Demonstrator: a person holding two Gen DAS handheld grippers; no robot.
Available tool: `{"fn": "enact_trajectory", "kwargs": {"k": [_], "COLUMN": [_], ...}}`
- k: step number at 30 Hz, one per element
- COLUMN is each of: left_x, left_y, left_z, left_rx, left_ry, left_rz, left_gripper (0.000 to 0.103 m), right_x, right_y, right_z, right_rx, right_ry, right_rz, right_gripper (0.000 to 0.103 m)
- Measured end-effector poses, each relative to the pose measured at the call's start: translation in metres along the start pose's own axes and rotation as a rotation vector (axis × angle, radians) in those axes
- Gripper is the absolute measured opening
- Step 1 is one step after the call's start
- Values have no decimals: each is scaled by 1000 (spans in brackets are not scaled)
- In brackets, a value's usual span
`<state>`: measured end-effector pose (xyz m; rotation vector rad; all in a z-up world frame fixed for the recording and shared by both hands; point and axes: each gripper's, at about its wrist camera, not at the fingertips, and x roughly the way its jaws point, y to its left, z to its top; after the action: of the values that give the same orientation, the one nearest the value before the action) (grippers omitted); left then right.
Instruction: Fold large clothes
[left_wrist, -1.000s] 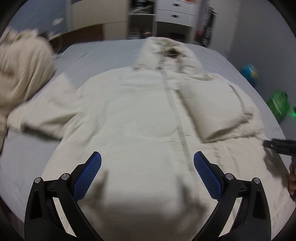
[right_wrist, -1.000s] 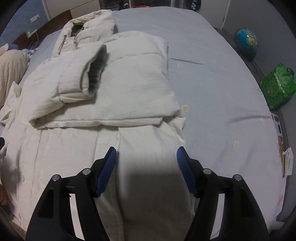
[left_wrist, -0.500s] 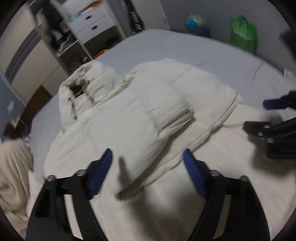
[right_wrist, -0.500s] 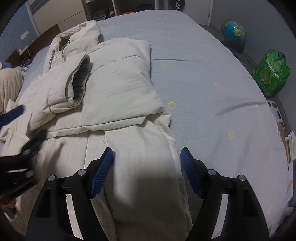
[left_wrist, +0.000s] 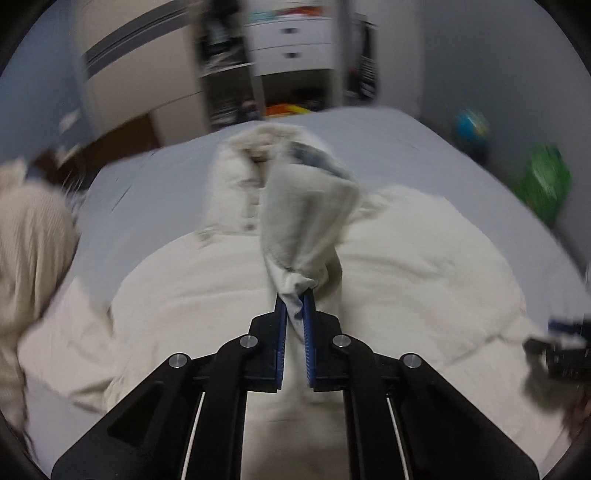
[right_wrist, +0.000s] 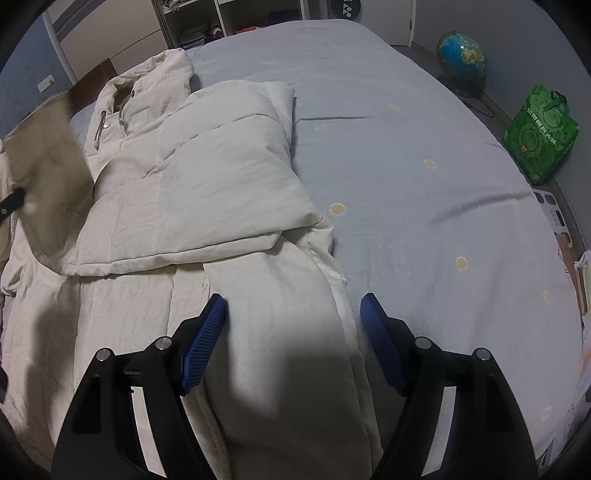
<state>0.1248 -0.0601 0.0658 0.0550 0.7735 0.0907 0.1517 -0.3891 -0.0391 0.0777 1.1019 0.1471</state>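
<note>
- Cream quilted fabric made up the padded jacket (right_wrist: 207, 184), which lay spread face-up on the bed (right_wrist: 424, 206), hood toward the headboard, its right side already folded inward over the chest.
- You had the sleeve (left_wrist: 306, 221) pinched at its cuff end in your left gripper (left_wrist: 294, 317); the jaws were nearly closed on a bunch of cloth, and the sleeve rose from them in a limp cone above the jacket's body. Motion blur hid finer detail of the grip.
- Your right gripper (right_wrist: 293, 332) hung over the lower hem with its jaws wide apart and nothing between them; the blue pads straddled the hem panel without clearly touching it.
- By my judgement the jacket would handle as soft, bulky and springy: light for its size, but puffy enough to slide off itself and reopen a fold unless pressed flat.
- The best holds were probably thin edges, cuff, hem seam or side seam, since a thick padded panel would likely squeeze out of narrow jaws.
- Around it, a beige ribbed garment (left_wrist: 33, 236) lay just beside the jacket's left side, and a globe (right_wrist: 461, 59) and green bag (right_wrist: 539, 136) stood on the floor beyond the bed.
</note>
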Motion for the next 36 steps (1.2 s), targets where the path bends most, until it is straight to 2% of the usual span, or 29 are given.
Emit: {"fn": "enact_trajectory", "kwargs": {"k": [4,8,10,12,13,15,17,20,23,30,34,36], "left_x": [10,33,48,53,53,43,27,7,-7,-14,-16,-13], "left_y": [47,76,81,84,87,98,113,143,190,297,353,377], "left_z": [-12,-38,-51,-60,-64,-69,-69,-65,-64,-85,-116,-141], "left_rx": [-108,-178,-190,-195,-206,-237,-261,-293,-378,-624,-806,-958], "left_ry": [62,172,249,290,299,279,232,189,161,180,194,197], "left_rz": [25,17,12,39,50,74,65,59,85,170,163,111], "left_gripper": [9,10,15,34,38,67,74,76,79,79,74,67], "right_x": [1,0,0,0,0,0,0,1,1,2,4,5], "right_y": [1,0,0,0,0,-2,-2,-1,0,0,1,2], "right_z": [1,1,0,0,0,0,0,-1,-1,1,1,2], "right_rx": [-4,-6,-8,-9,-9,-6,-4,-8,-8,-16,-24,-29], "right_ry": [3,3,2,3,4,6,8,9,9,10,15,18], "right_rz": [-5,-8,-10,-13,-13,-11,-10,-15,-17,-28,-39,-44], "right_gripper": [71,71,71,71,71,71,71,71,71,71,71,71]}}
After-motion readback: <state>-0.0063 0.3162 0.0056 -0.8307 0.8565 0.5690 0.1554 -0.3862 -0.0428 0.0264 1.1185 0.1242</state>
